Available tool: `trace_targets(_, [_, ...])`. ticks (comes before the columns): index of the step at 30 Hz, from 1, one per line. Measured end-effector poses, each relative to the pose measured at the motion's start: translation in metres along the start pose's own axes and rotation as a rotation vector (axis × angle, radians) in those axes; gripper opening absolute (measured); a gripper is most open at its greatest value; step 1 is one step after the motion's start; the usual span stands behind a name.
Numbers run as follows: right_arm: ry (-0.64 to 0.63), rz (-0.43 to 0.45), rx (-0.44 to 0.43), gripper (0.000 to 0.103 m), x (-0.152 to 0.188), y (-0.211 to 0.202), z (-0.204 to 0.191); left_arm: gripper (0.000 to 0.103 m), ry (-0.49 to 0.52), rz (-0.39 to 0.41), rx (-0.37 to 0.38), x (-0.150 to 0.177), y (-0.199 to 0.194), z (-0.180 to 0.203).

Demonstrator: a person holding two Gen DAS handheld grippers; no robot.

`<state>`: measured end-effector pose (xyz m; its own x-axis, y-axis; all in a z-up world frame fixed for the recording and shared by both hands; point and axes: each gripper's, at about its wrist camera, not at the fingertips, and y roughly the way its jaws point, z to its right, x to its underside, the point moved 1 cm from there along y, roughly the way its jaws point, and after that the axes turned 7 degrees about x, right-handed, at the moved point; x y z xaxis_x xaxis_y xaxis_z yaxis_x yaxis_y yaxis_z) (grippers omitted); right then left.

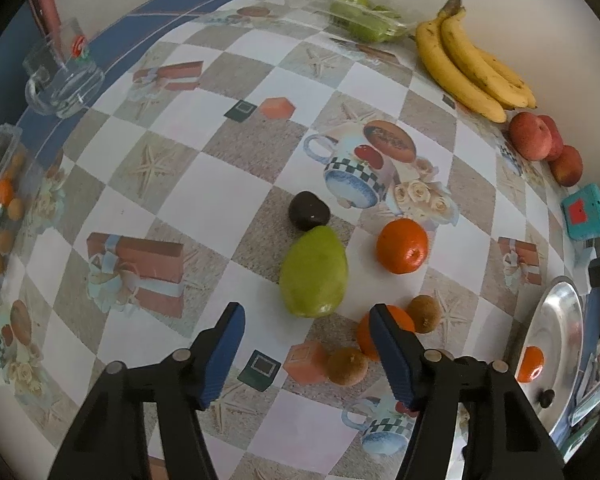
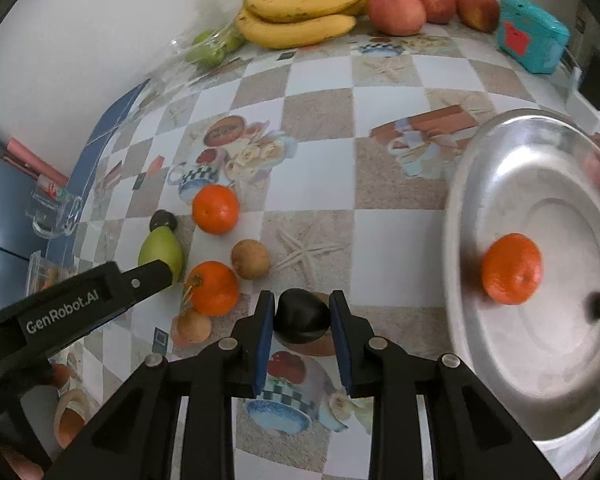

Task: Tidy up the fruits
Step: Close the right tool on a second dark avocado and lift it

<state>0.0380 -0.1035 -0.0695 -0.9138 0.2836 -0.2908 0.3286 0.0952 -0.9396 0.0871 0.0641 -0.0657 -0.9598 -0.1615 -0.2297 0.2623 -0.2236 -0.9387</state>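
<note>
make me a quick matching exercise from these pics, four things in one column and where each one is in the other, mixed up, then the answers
Things
1. dark round plum
2. orange tangerine with a dark small fruit beside it
3. yellow banana bunch
4. green pear

Places
A. at the wall, next to red apples
B. between the right gripper pads
C. on the table, ahead of the open left gripper
D. on the silver metal plate

Pairs: 1-B, 2-D, 3-A, 4-C

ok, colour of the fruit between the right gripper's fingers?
Very dark, near black, glossy. The right gripper is shut on the dark fruit; right wrist view shows it best.
</note>
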Motion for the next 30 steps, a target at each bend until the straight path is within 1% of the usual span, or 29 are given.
trace_targets(3, [0.036,-0.012,0.028,0.029,0.0,-0.004,0.009,0.067,0.038,-0.004,0.005,0.002,0.0,0.008])
trace_targets(4, [0.047,-0.018,0.033,0.029,0.0,-0.004,0.012,0.065,0.048,-0.007,0.006,0.002,0.0,0.01])
trace_targets(6, [0.073,-0.025,0.035,0.029,0.0,-0.006,0.018,0.057,0.07,-0.021,0.012,0.004,0.002,0.014])
trace_targets(8, [0.1,-0.021,0.041,0.029,-0.001,-0.009,0.025,0.057,0.084,-0.035,0.021,0.006,0.004,0.017])
trace_targets(11, [0.119,-0.005,0.046,0.029,-0.002,-0.015,0.032,0.054,0.113,-0.039,0.025,0.008,0.004,0.022])
trace_targets(16, [0.125,0.02,0.039,0.029,-0.004,-0.024,0.033,0.053,0.177,-0.052,0.028,0.014,0.004,0.034])
trace_targets(25, [0.148,0.019,0.029,0.029,-0.004,-0.025,0.037,0.053,0.254,-0.08,0.041,0.023,0.008,0.048])
trace_targets(28, [0.152,0.022,0.025,0.029,-0.004,-0.026,0.038,0.053,0.28,-0.065,0.064,0.025,0.001,0.052])
trace_targets(30, [0.154,0.024,0.026,0.029,-0.004,-0.027,0.038,0.053,0.301,-0.053,0.058,0.026,-0.003,0.055])
